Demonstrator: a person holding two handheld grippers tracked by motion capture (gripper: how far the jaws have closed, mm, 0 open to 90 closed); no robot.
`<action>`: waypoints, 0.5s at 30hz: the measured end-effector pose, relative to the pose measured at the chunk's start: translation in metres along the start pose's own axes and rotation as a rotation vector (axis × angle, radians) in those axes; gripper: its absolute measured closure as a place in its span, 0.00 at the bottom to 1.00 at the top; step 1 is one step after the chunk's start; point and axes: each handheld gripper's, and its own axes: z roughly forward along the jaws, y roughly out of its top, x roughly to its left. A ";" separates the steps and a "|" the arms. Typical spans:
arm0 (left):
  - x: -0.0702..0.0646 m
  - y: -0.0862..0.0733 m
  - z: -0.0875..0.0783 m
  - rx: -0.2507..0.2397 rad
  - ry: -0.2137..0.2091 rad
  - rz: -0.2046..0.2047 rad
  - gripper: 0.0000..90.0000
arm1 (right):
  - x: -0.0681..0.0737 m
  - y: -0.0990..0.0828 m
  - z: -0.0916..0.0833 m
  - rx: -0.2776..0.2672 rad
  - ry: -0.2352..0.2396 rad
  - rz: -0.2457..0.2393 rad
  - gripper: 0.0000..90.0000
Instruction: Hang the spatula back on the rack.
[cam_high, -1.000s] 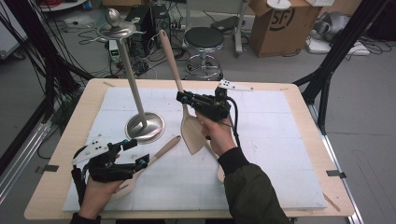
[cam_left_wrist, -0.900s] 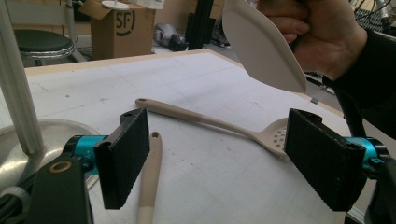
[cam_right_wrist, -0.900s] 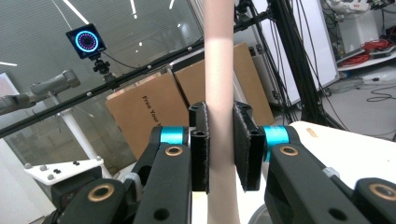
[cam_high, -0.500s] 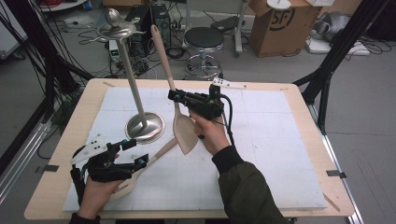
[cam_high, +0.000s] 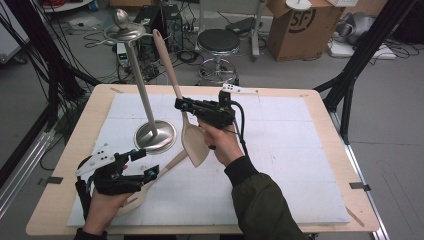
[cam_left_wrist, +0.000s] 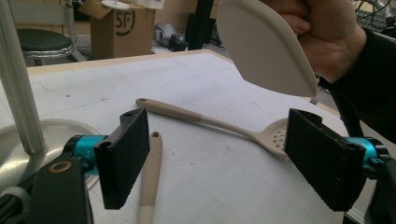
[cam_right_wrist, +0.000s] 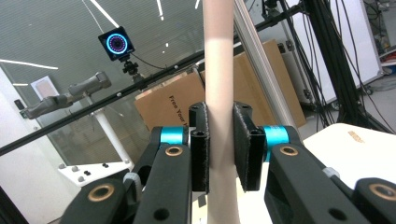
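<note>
Above the white mat (cam_high: 280, 165) covering the wooden table (cam_high: 320, 100), the right gripper (cam_high: 186, 106) holds a beige spatula (cam_high: 192, 142) lifted clear of the surface, its blade hanging low and its handle rising up and away toward the far edge. The right gripper view shows both black jaws pressed narrow against that handle. Just left of it stands a metal stand (cam_high: 145, 100), a thin pole on a round base, with hooks at the top; whether anything hangs on them cannot be told. Near the front left corner, the left gripper (cam_high: 150, 167) rests low with its jaws spread wide, gripping nothing. Between and beyond those jaws, the left gripper view shows two more beige utensils lying flat: a slotted spatula (cam_left_wrist: 210, 122) running crosswise, and a plain handle (cam_left_wrist: 150, 182) pointing away. That makes three utensils counted. The mat's right half is bare, open to the table's right and far edges.
</note>
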 end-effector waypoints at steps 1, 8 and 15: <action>0.000 0.000 0.000 0.001 -0.001 0.001 0.26 | 0.000 0.001 0.002 0.002 0.002 -0.001 0.87; 0.000 0.001 -0.002 -0.008 0.001 0.001 0.26 | -0.003 -0.002 0.009 0.028 -0.002 0.007 0.87; 0.000 0.001 -0.003 -0.010 0.000 0.000 0.26 | -0.001 -0.007 0.016 0.058 0.019 0.016 0.87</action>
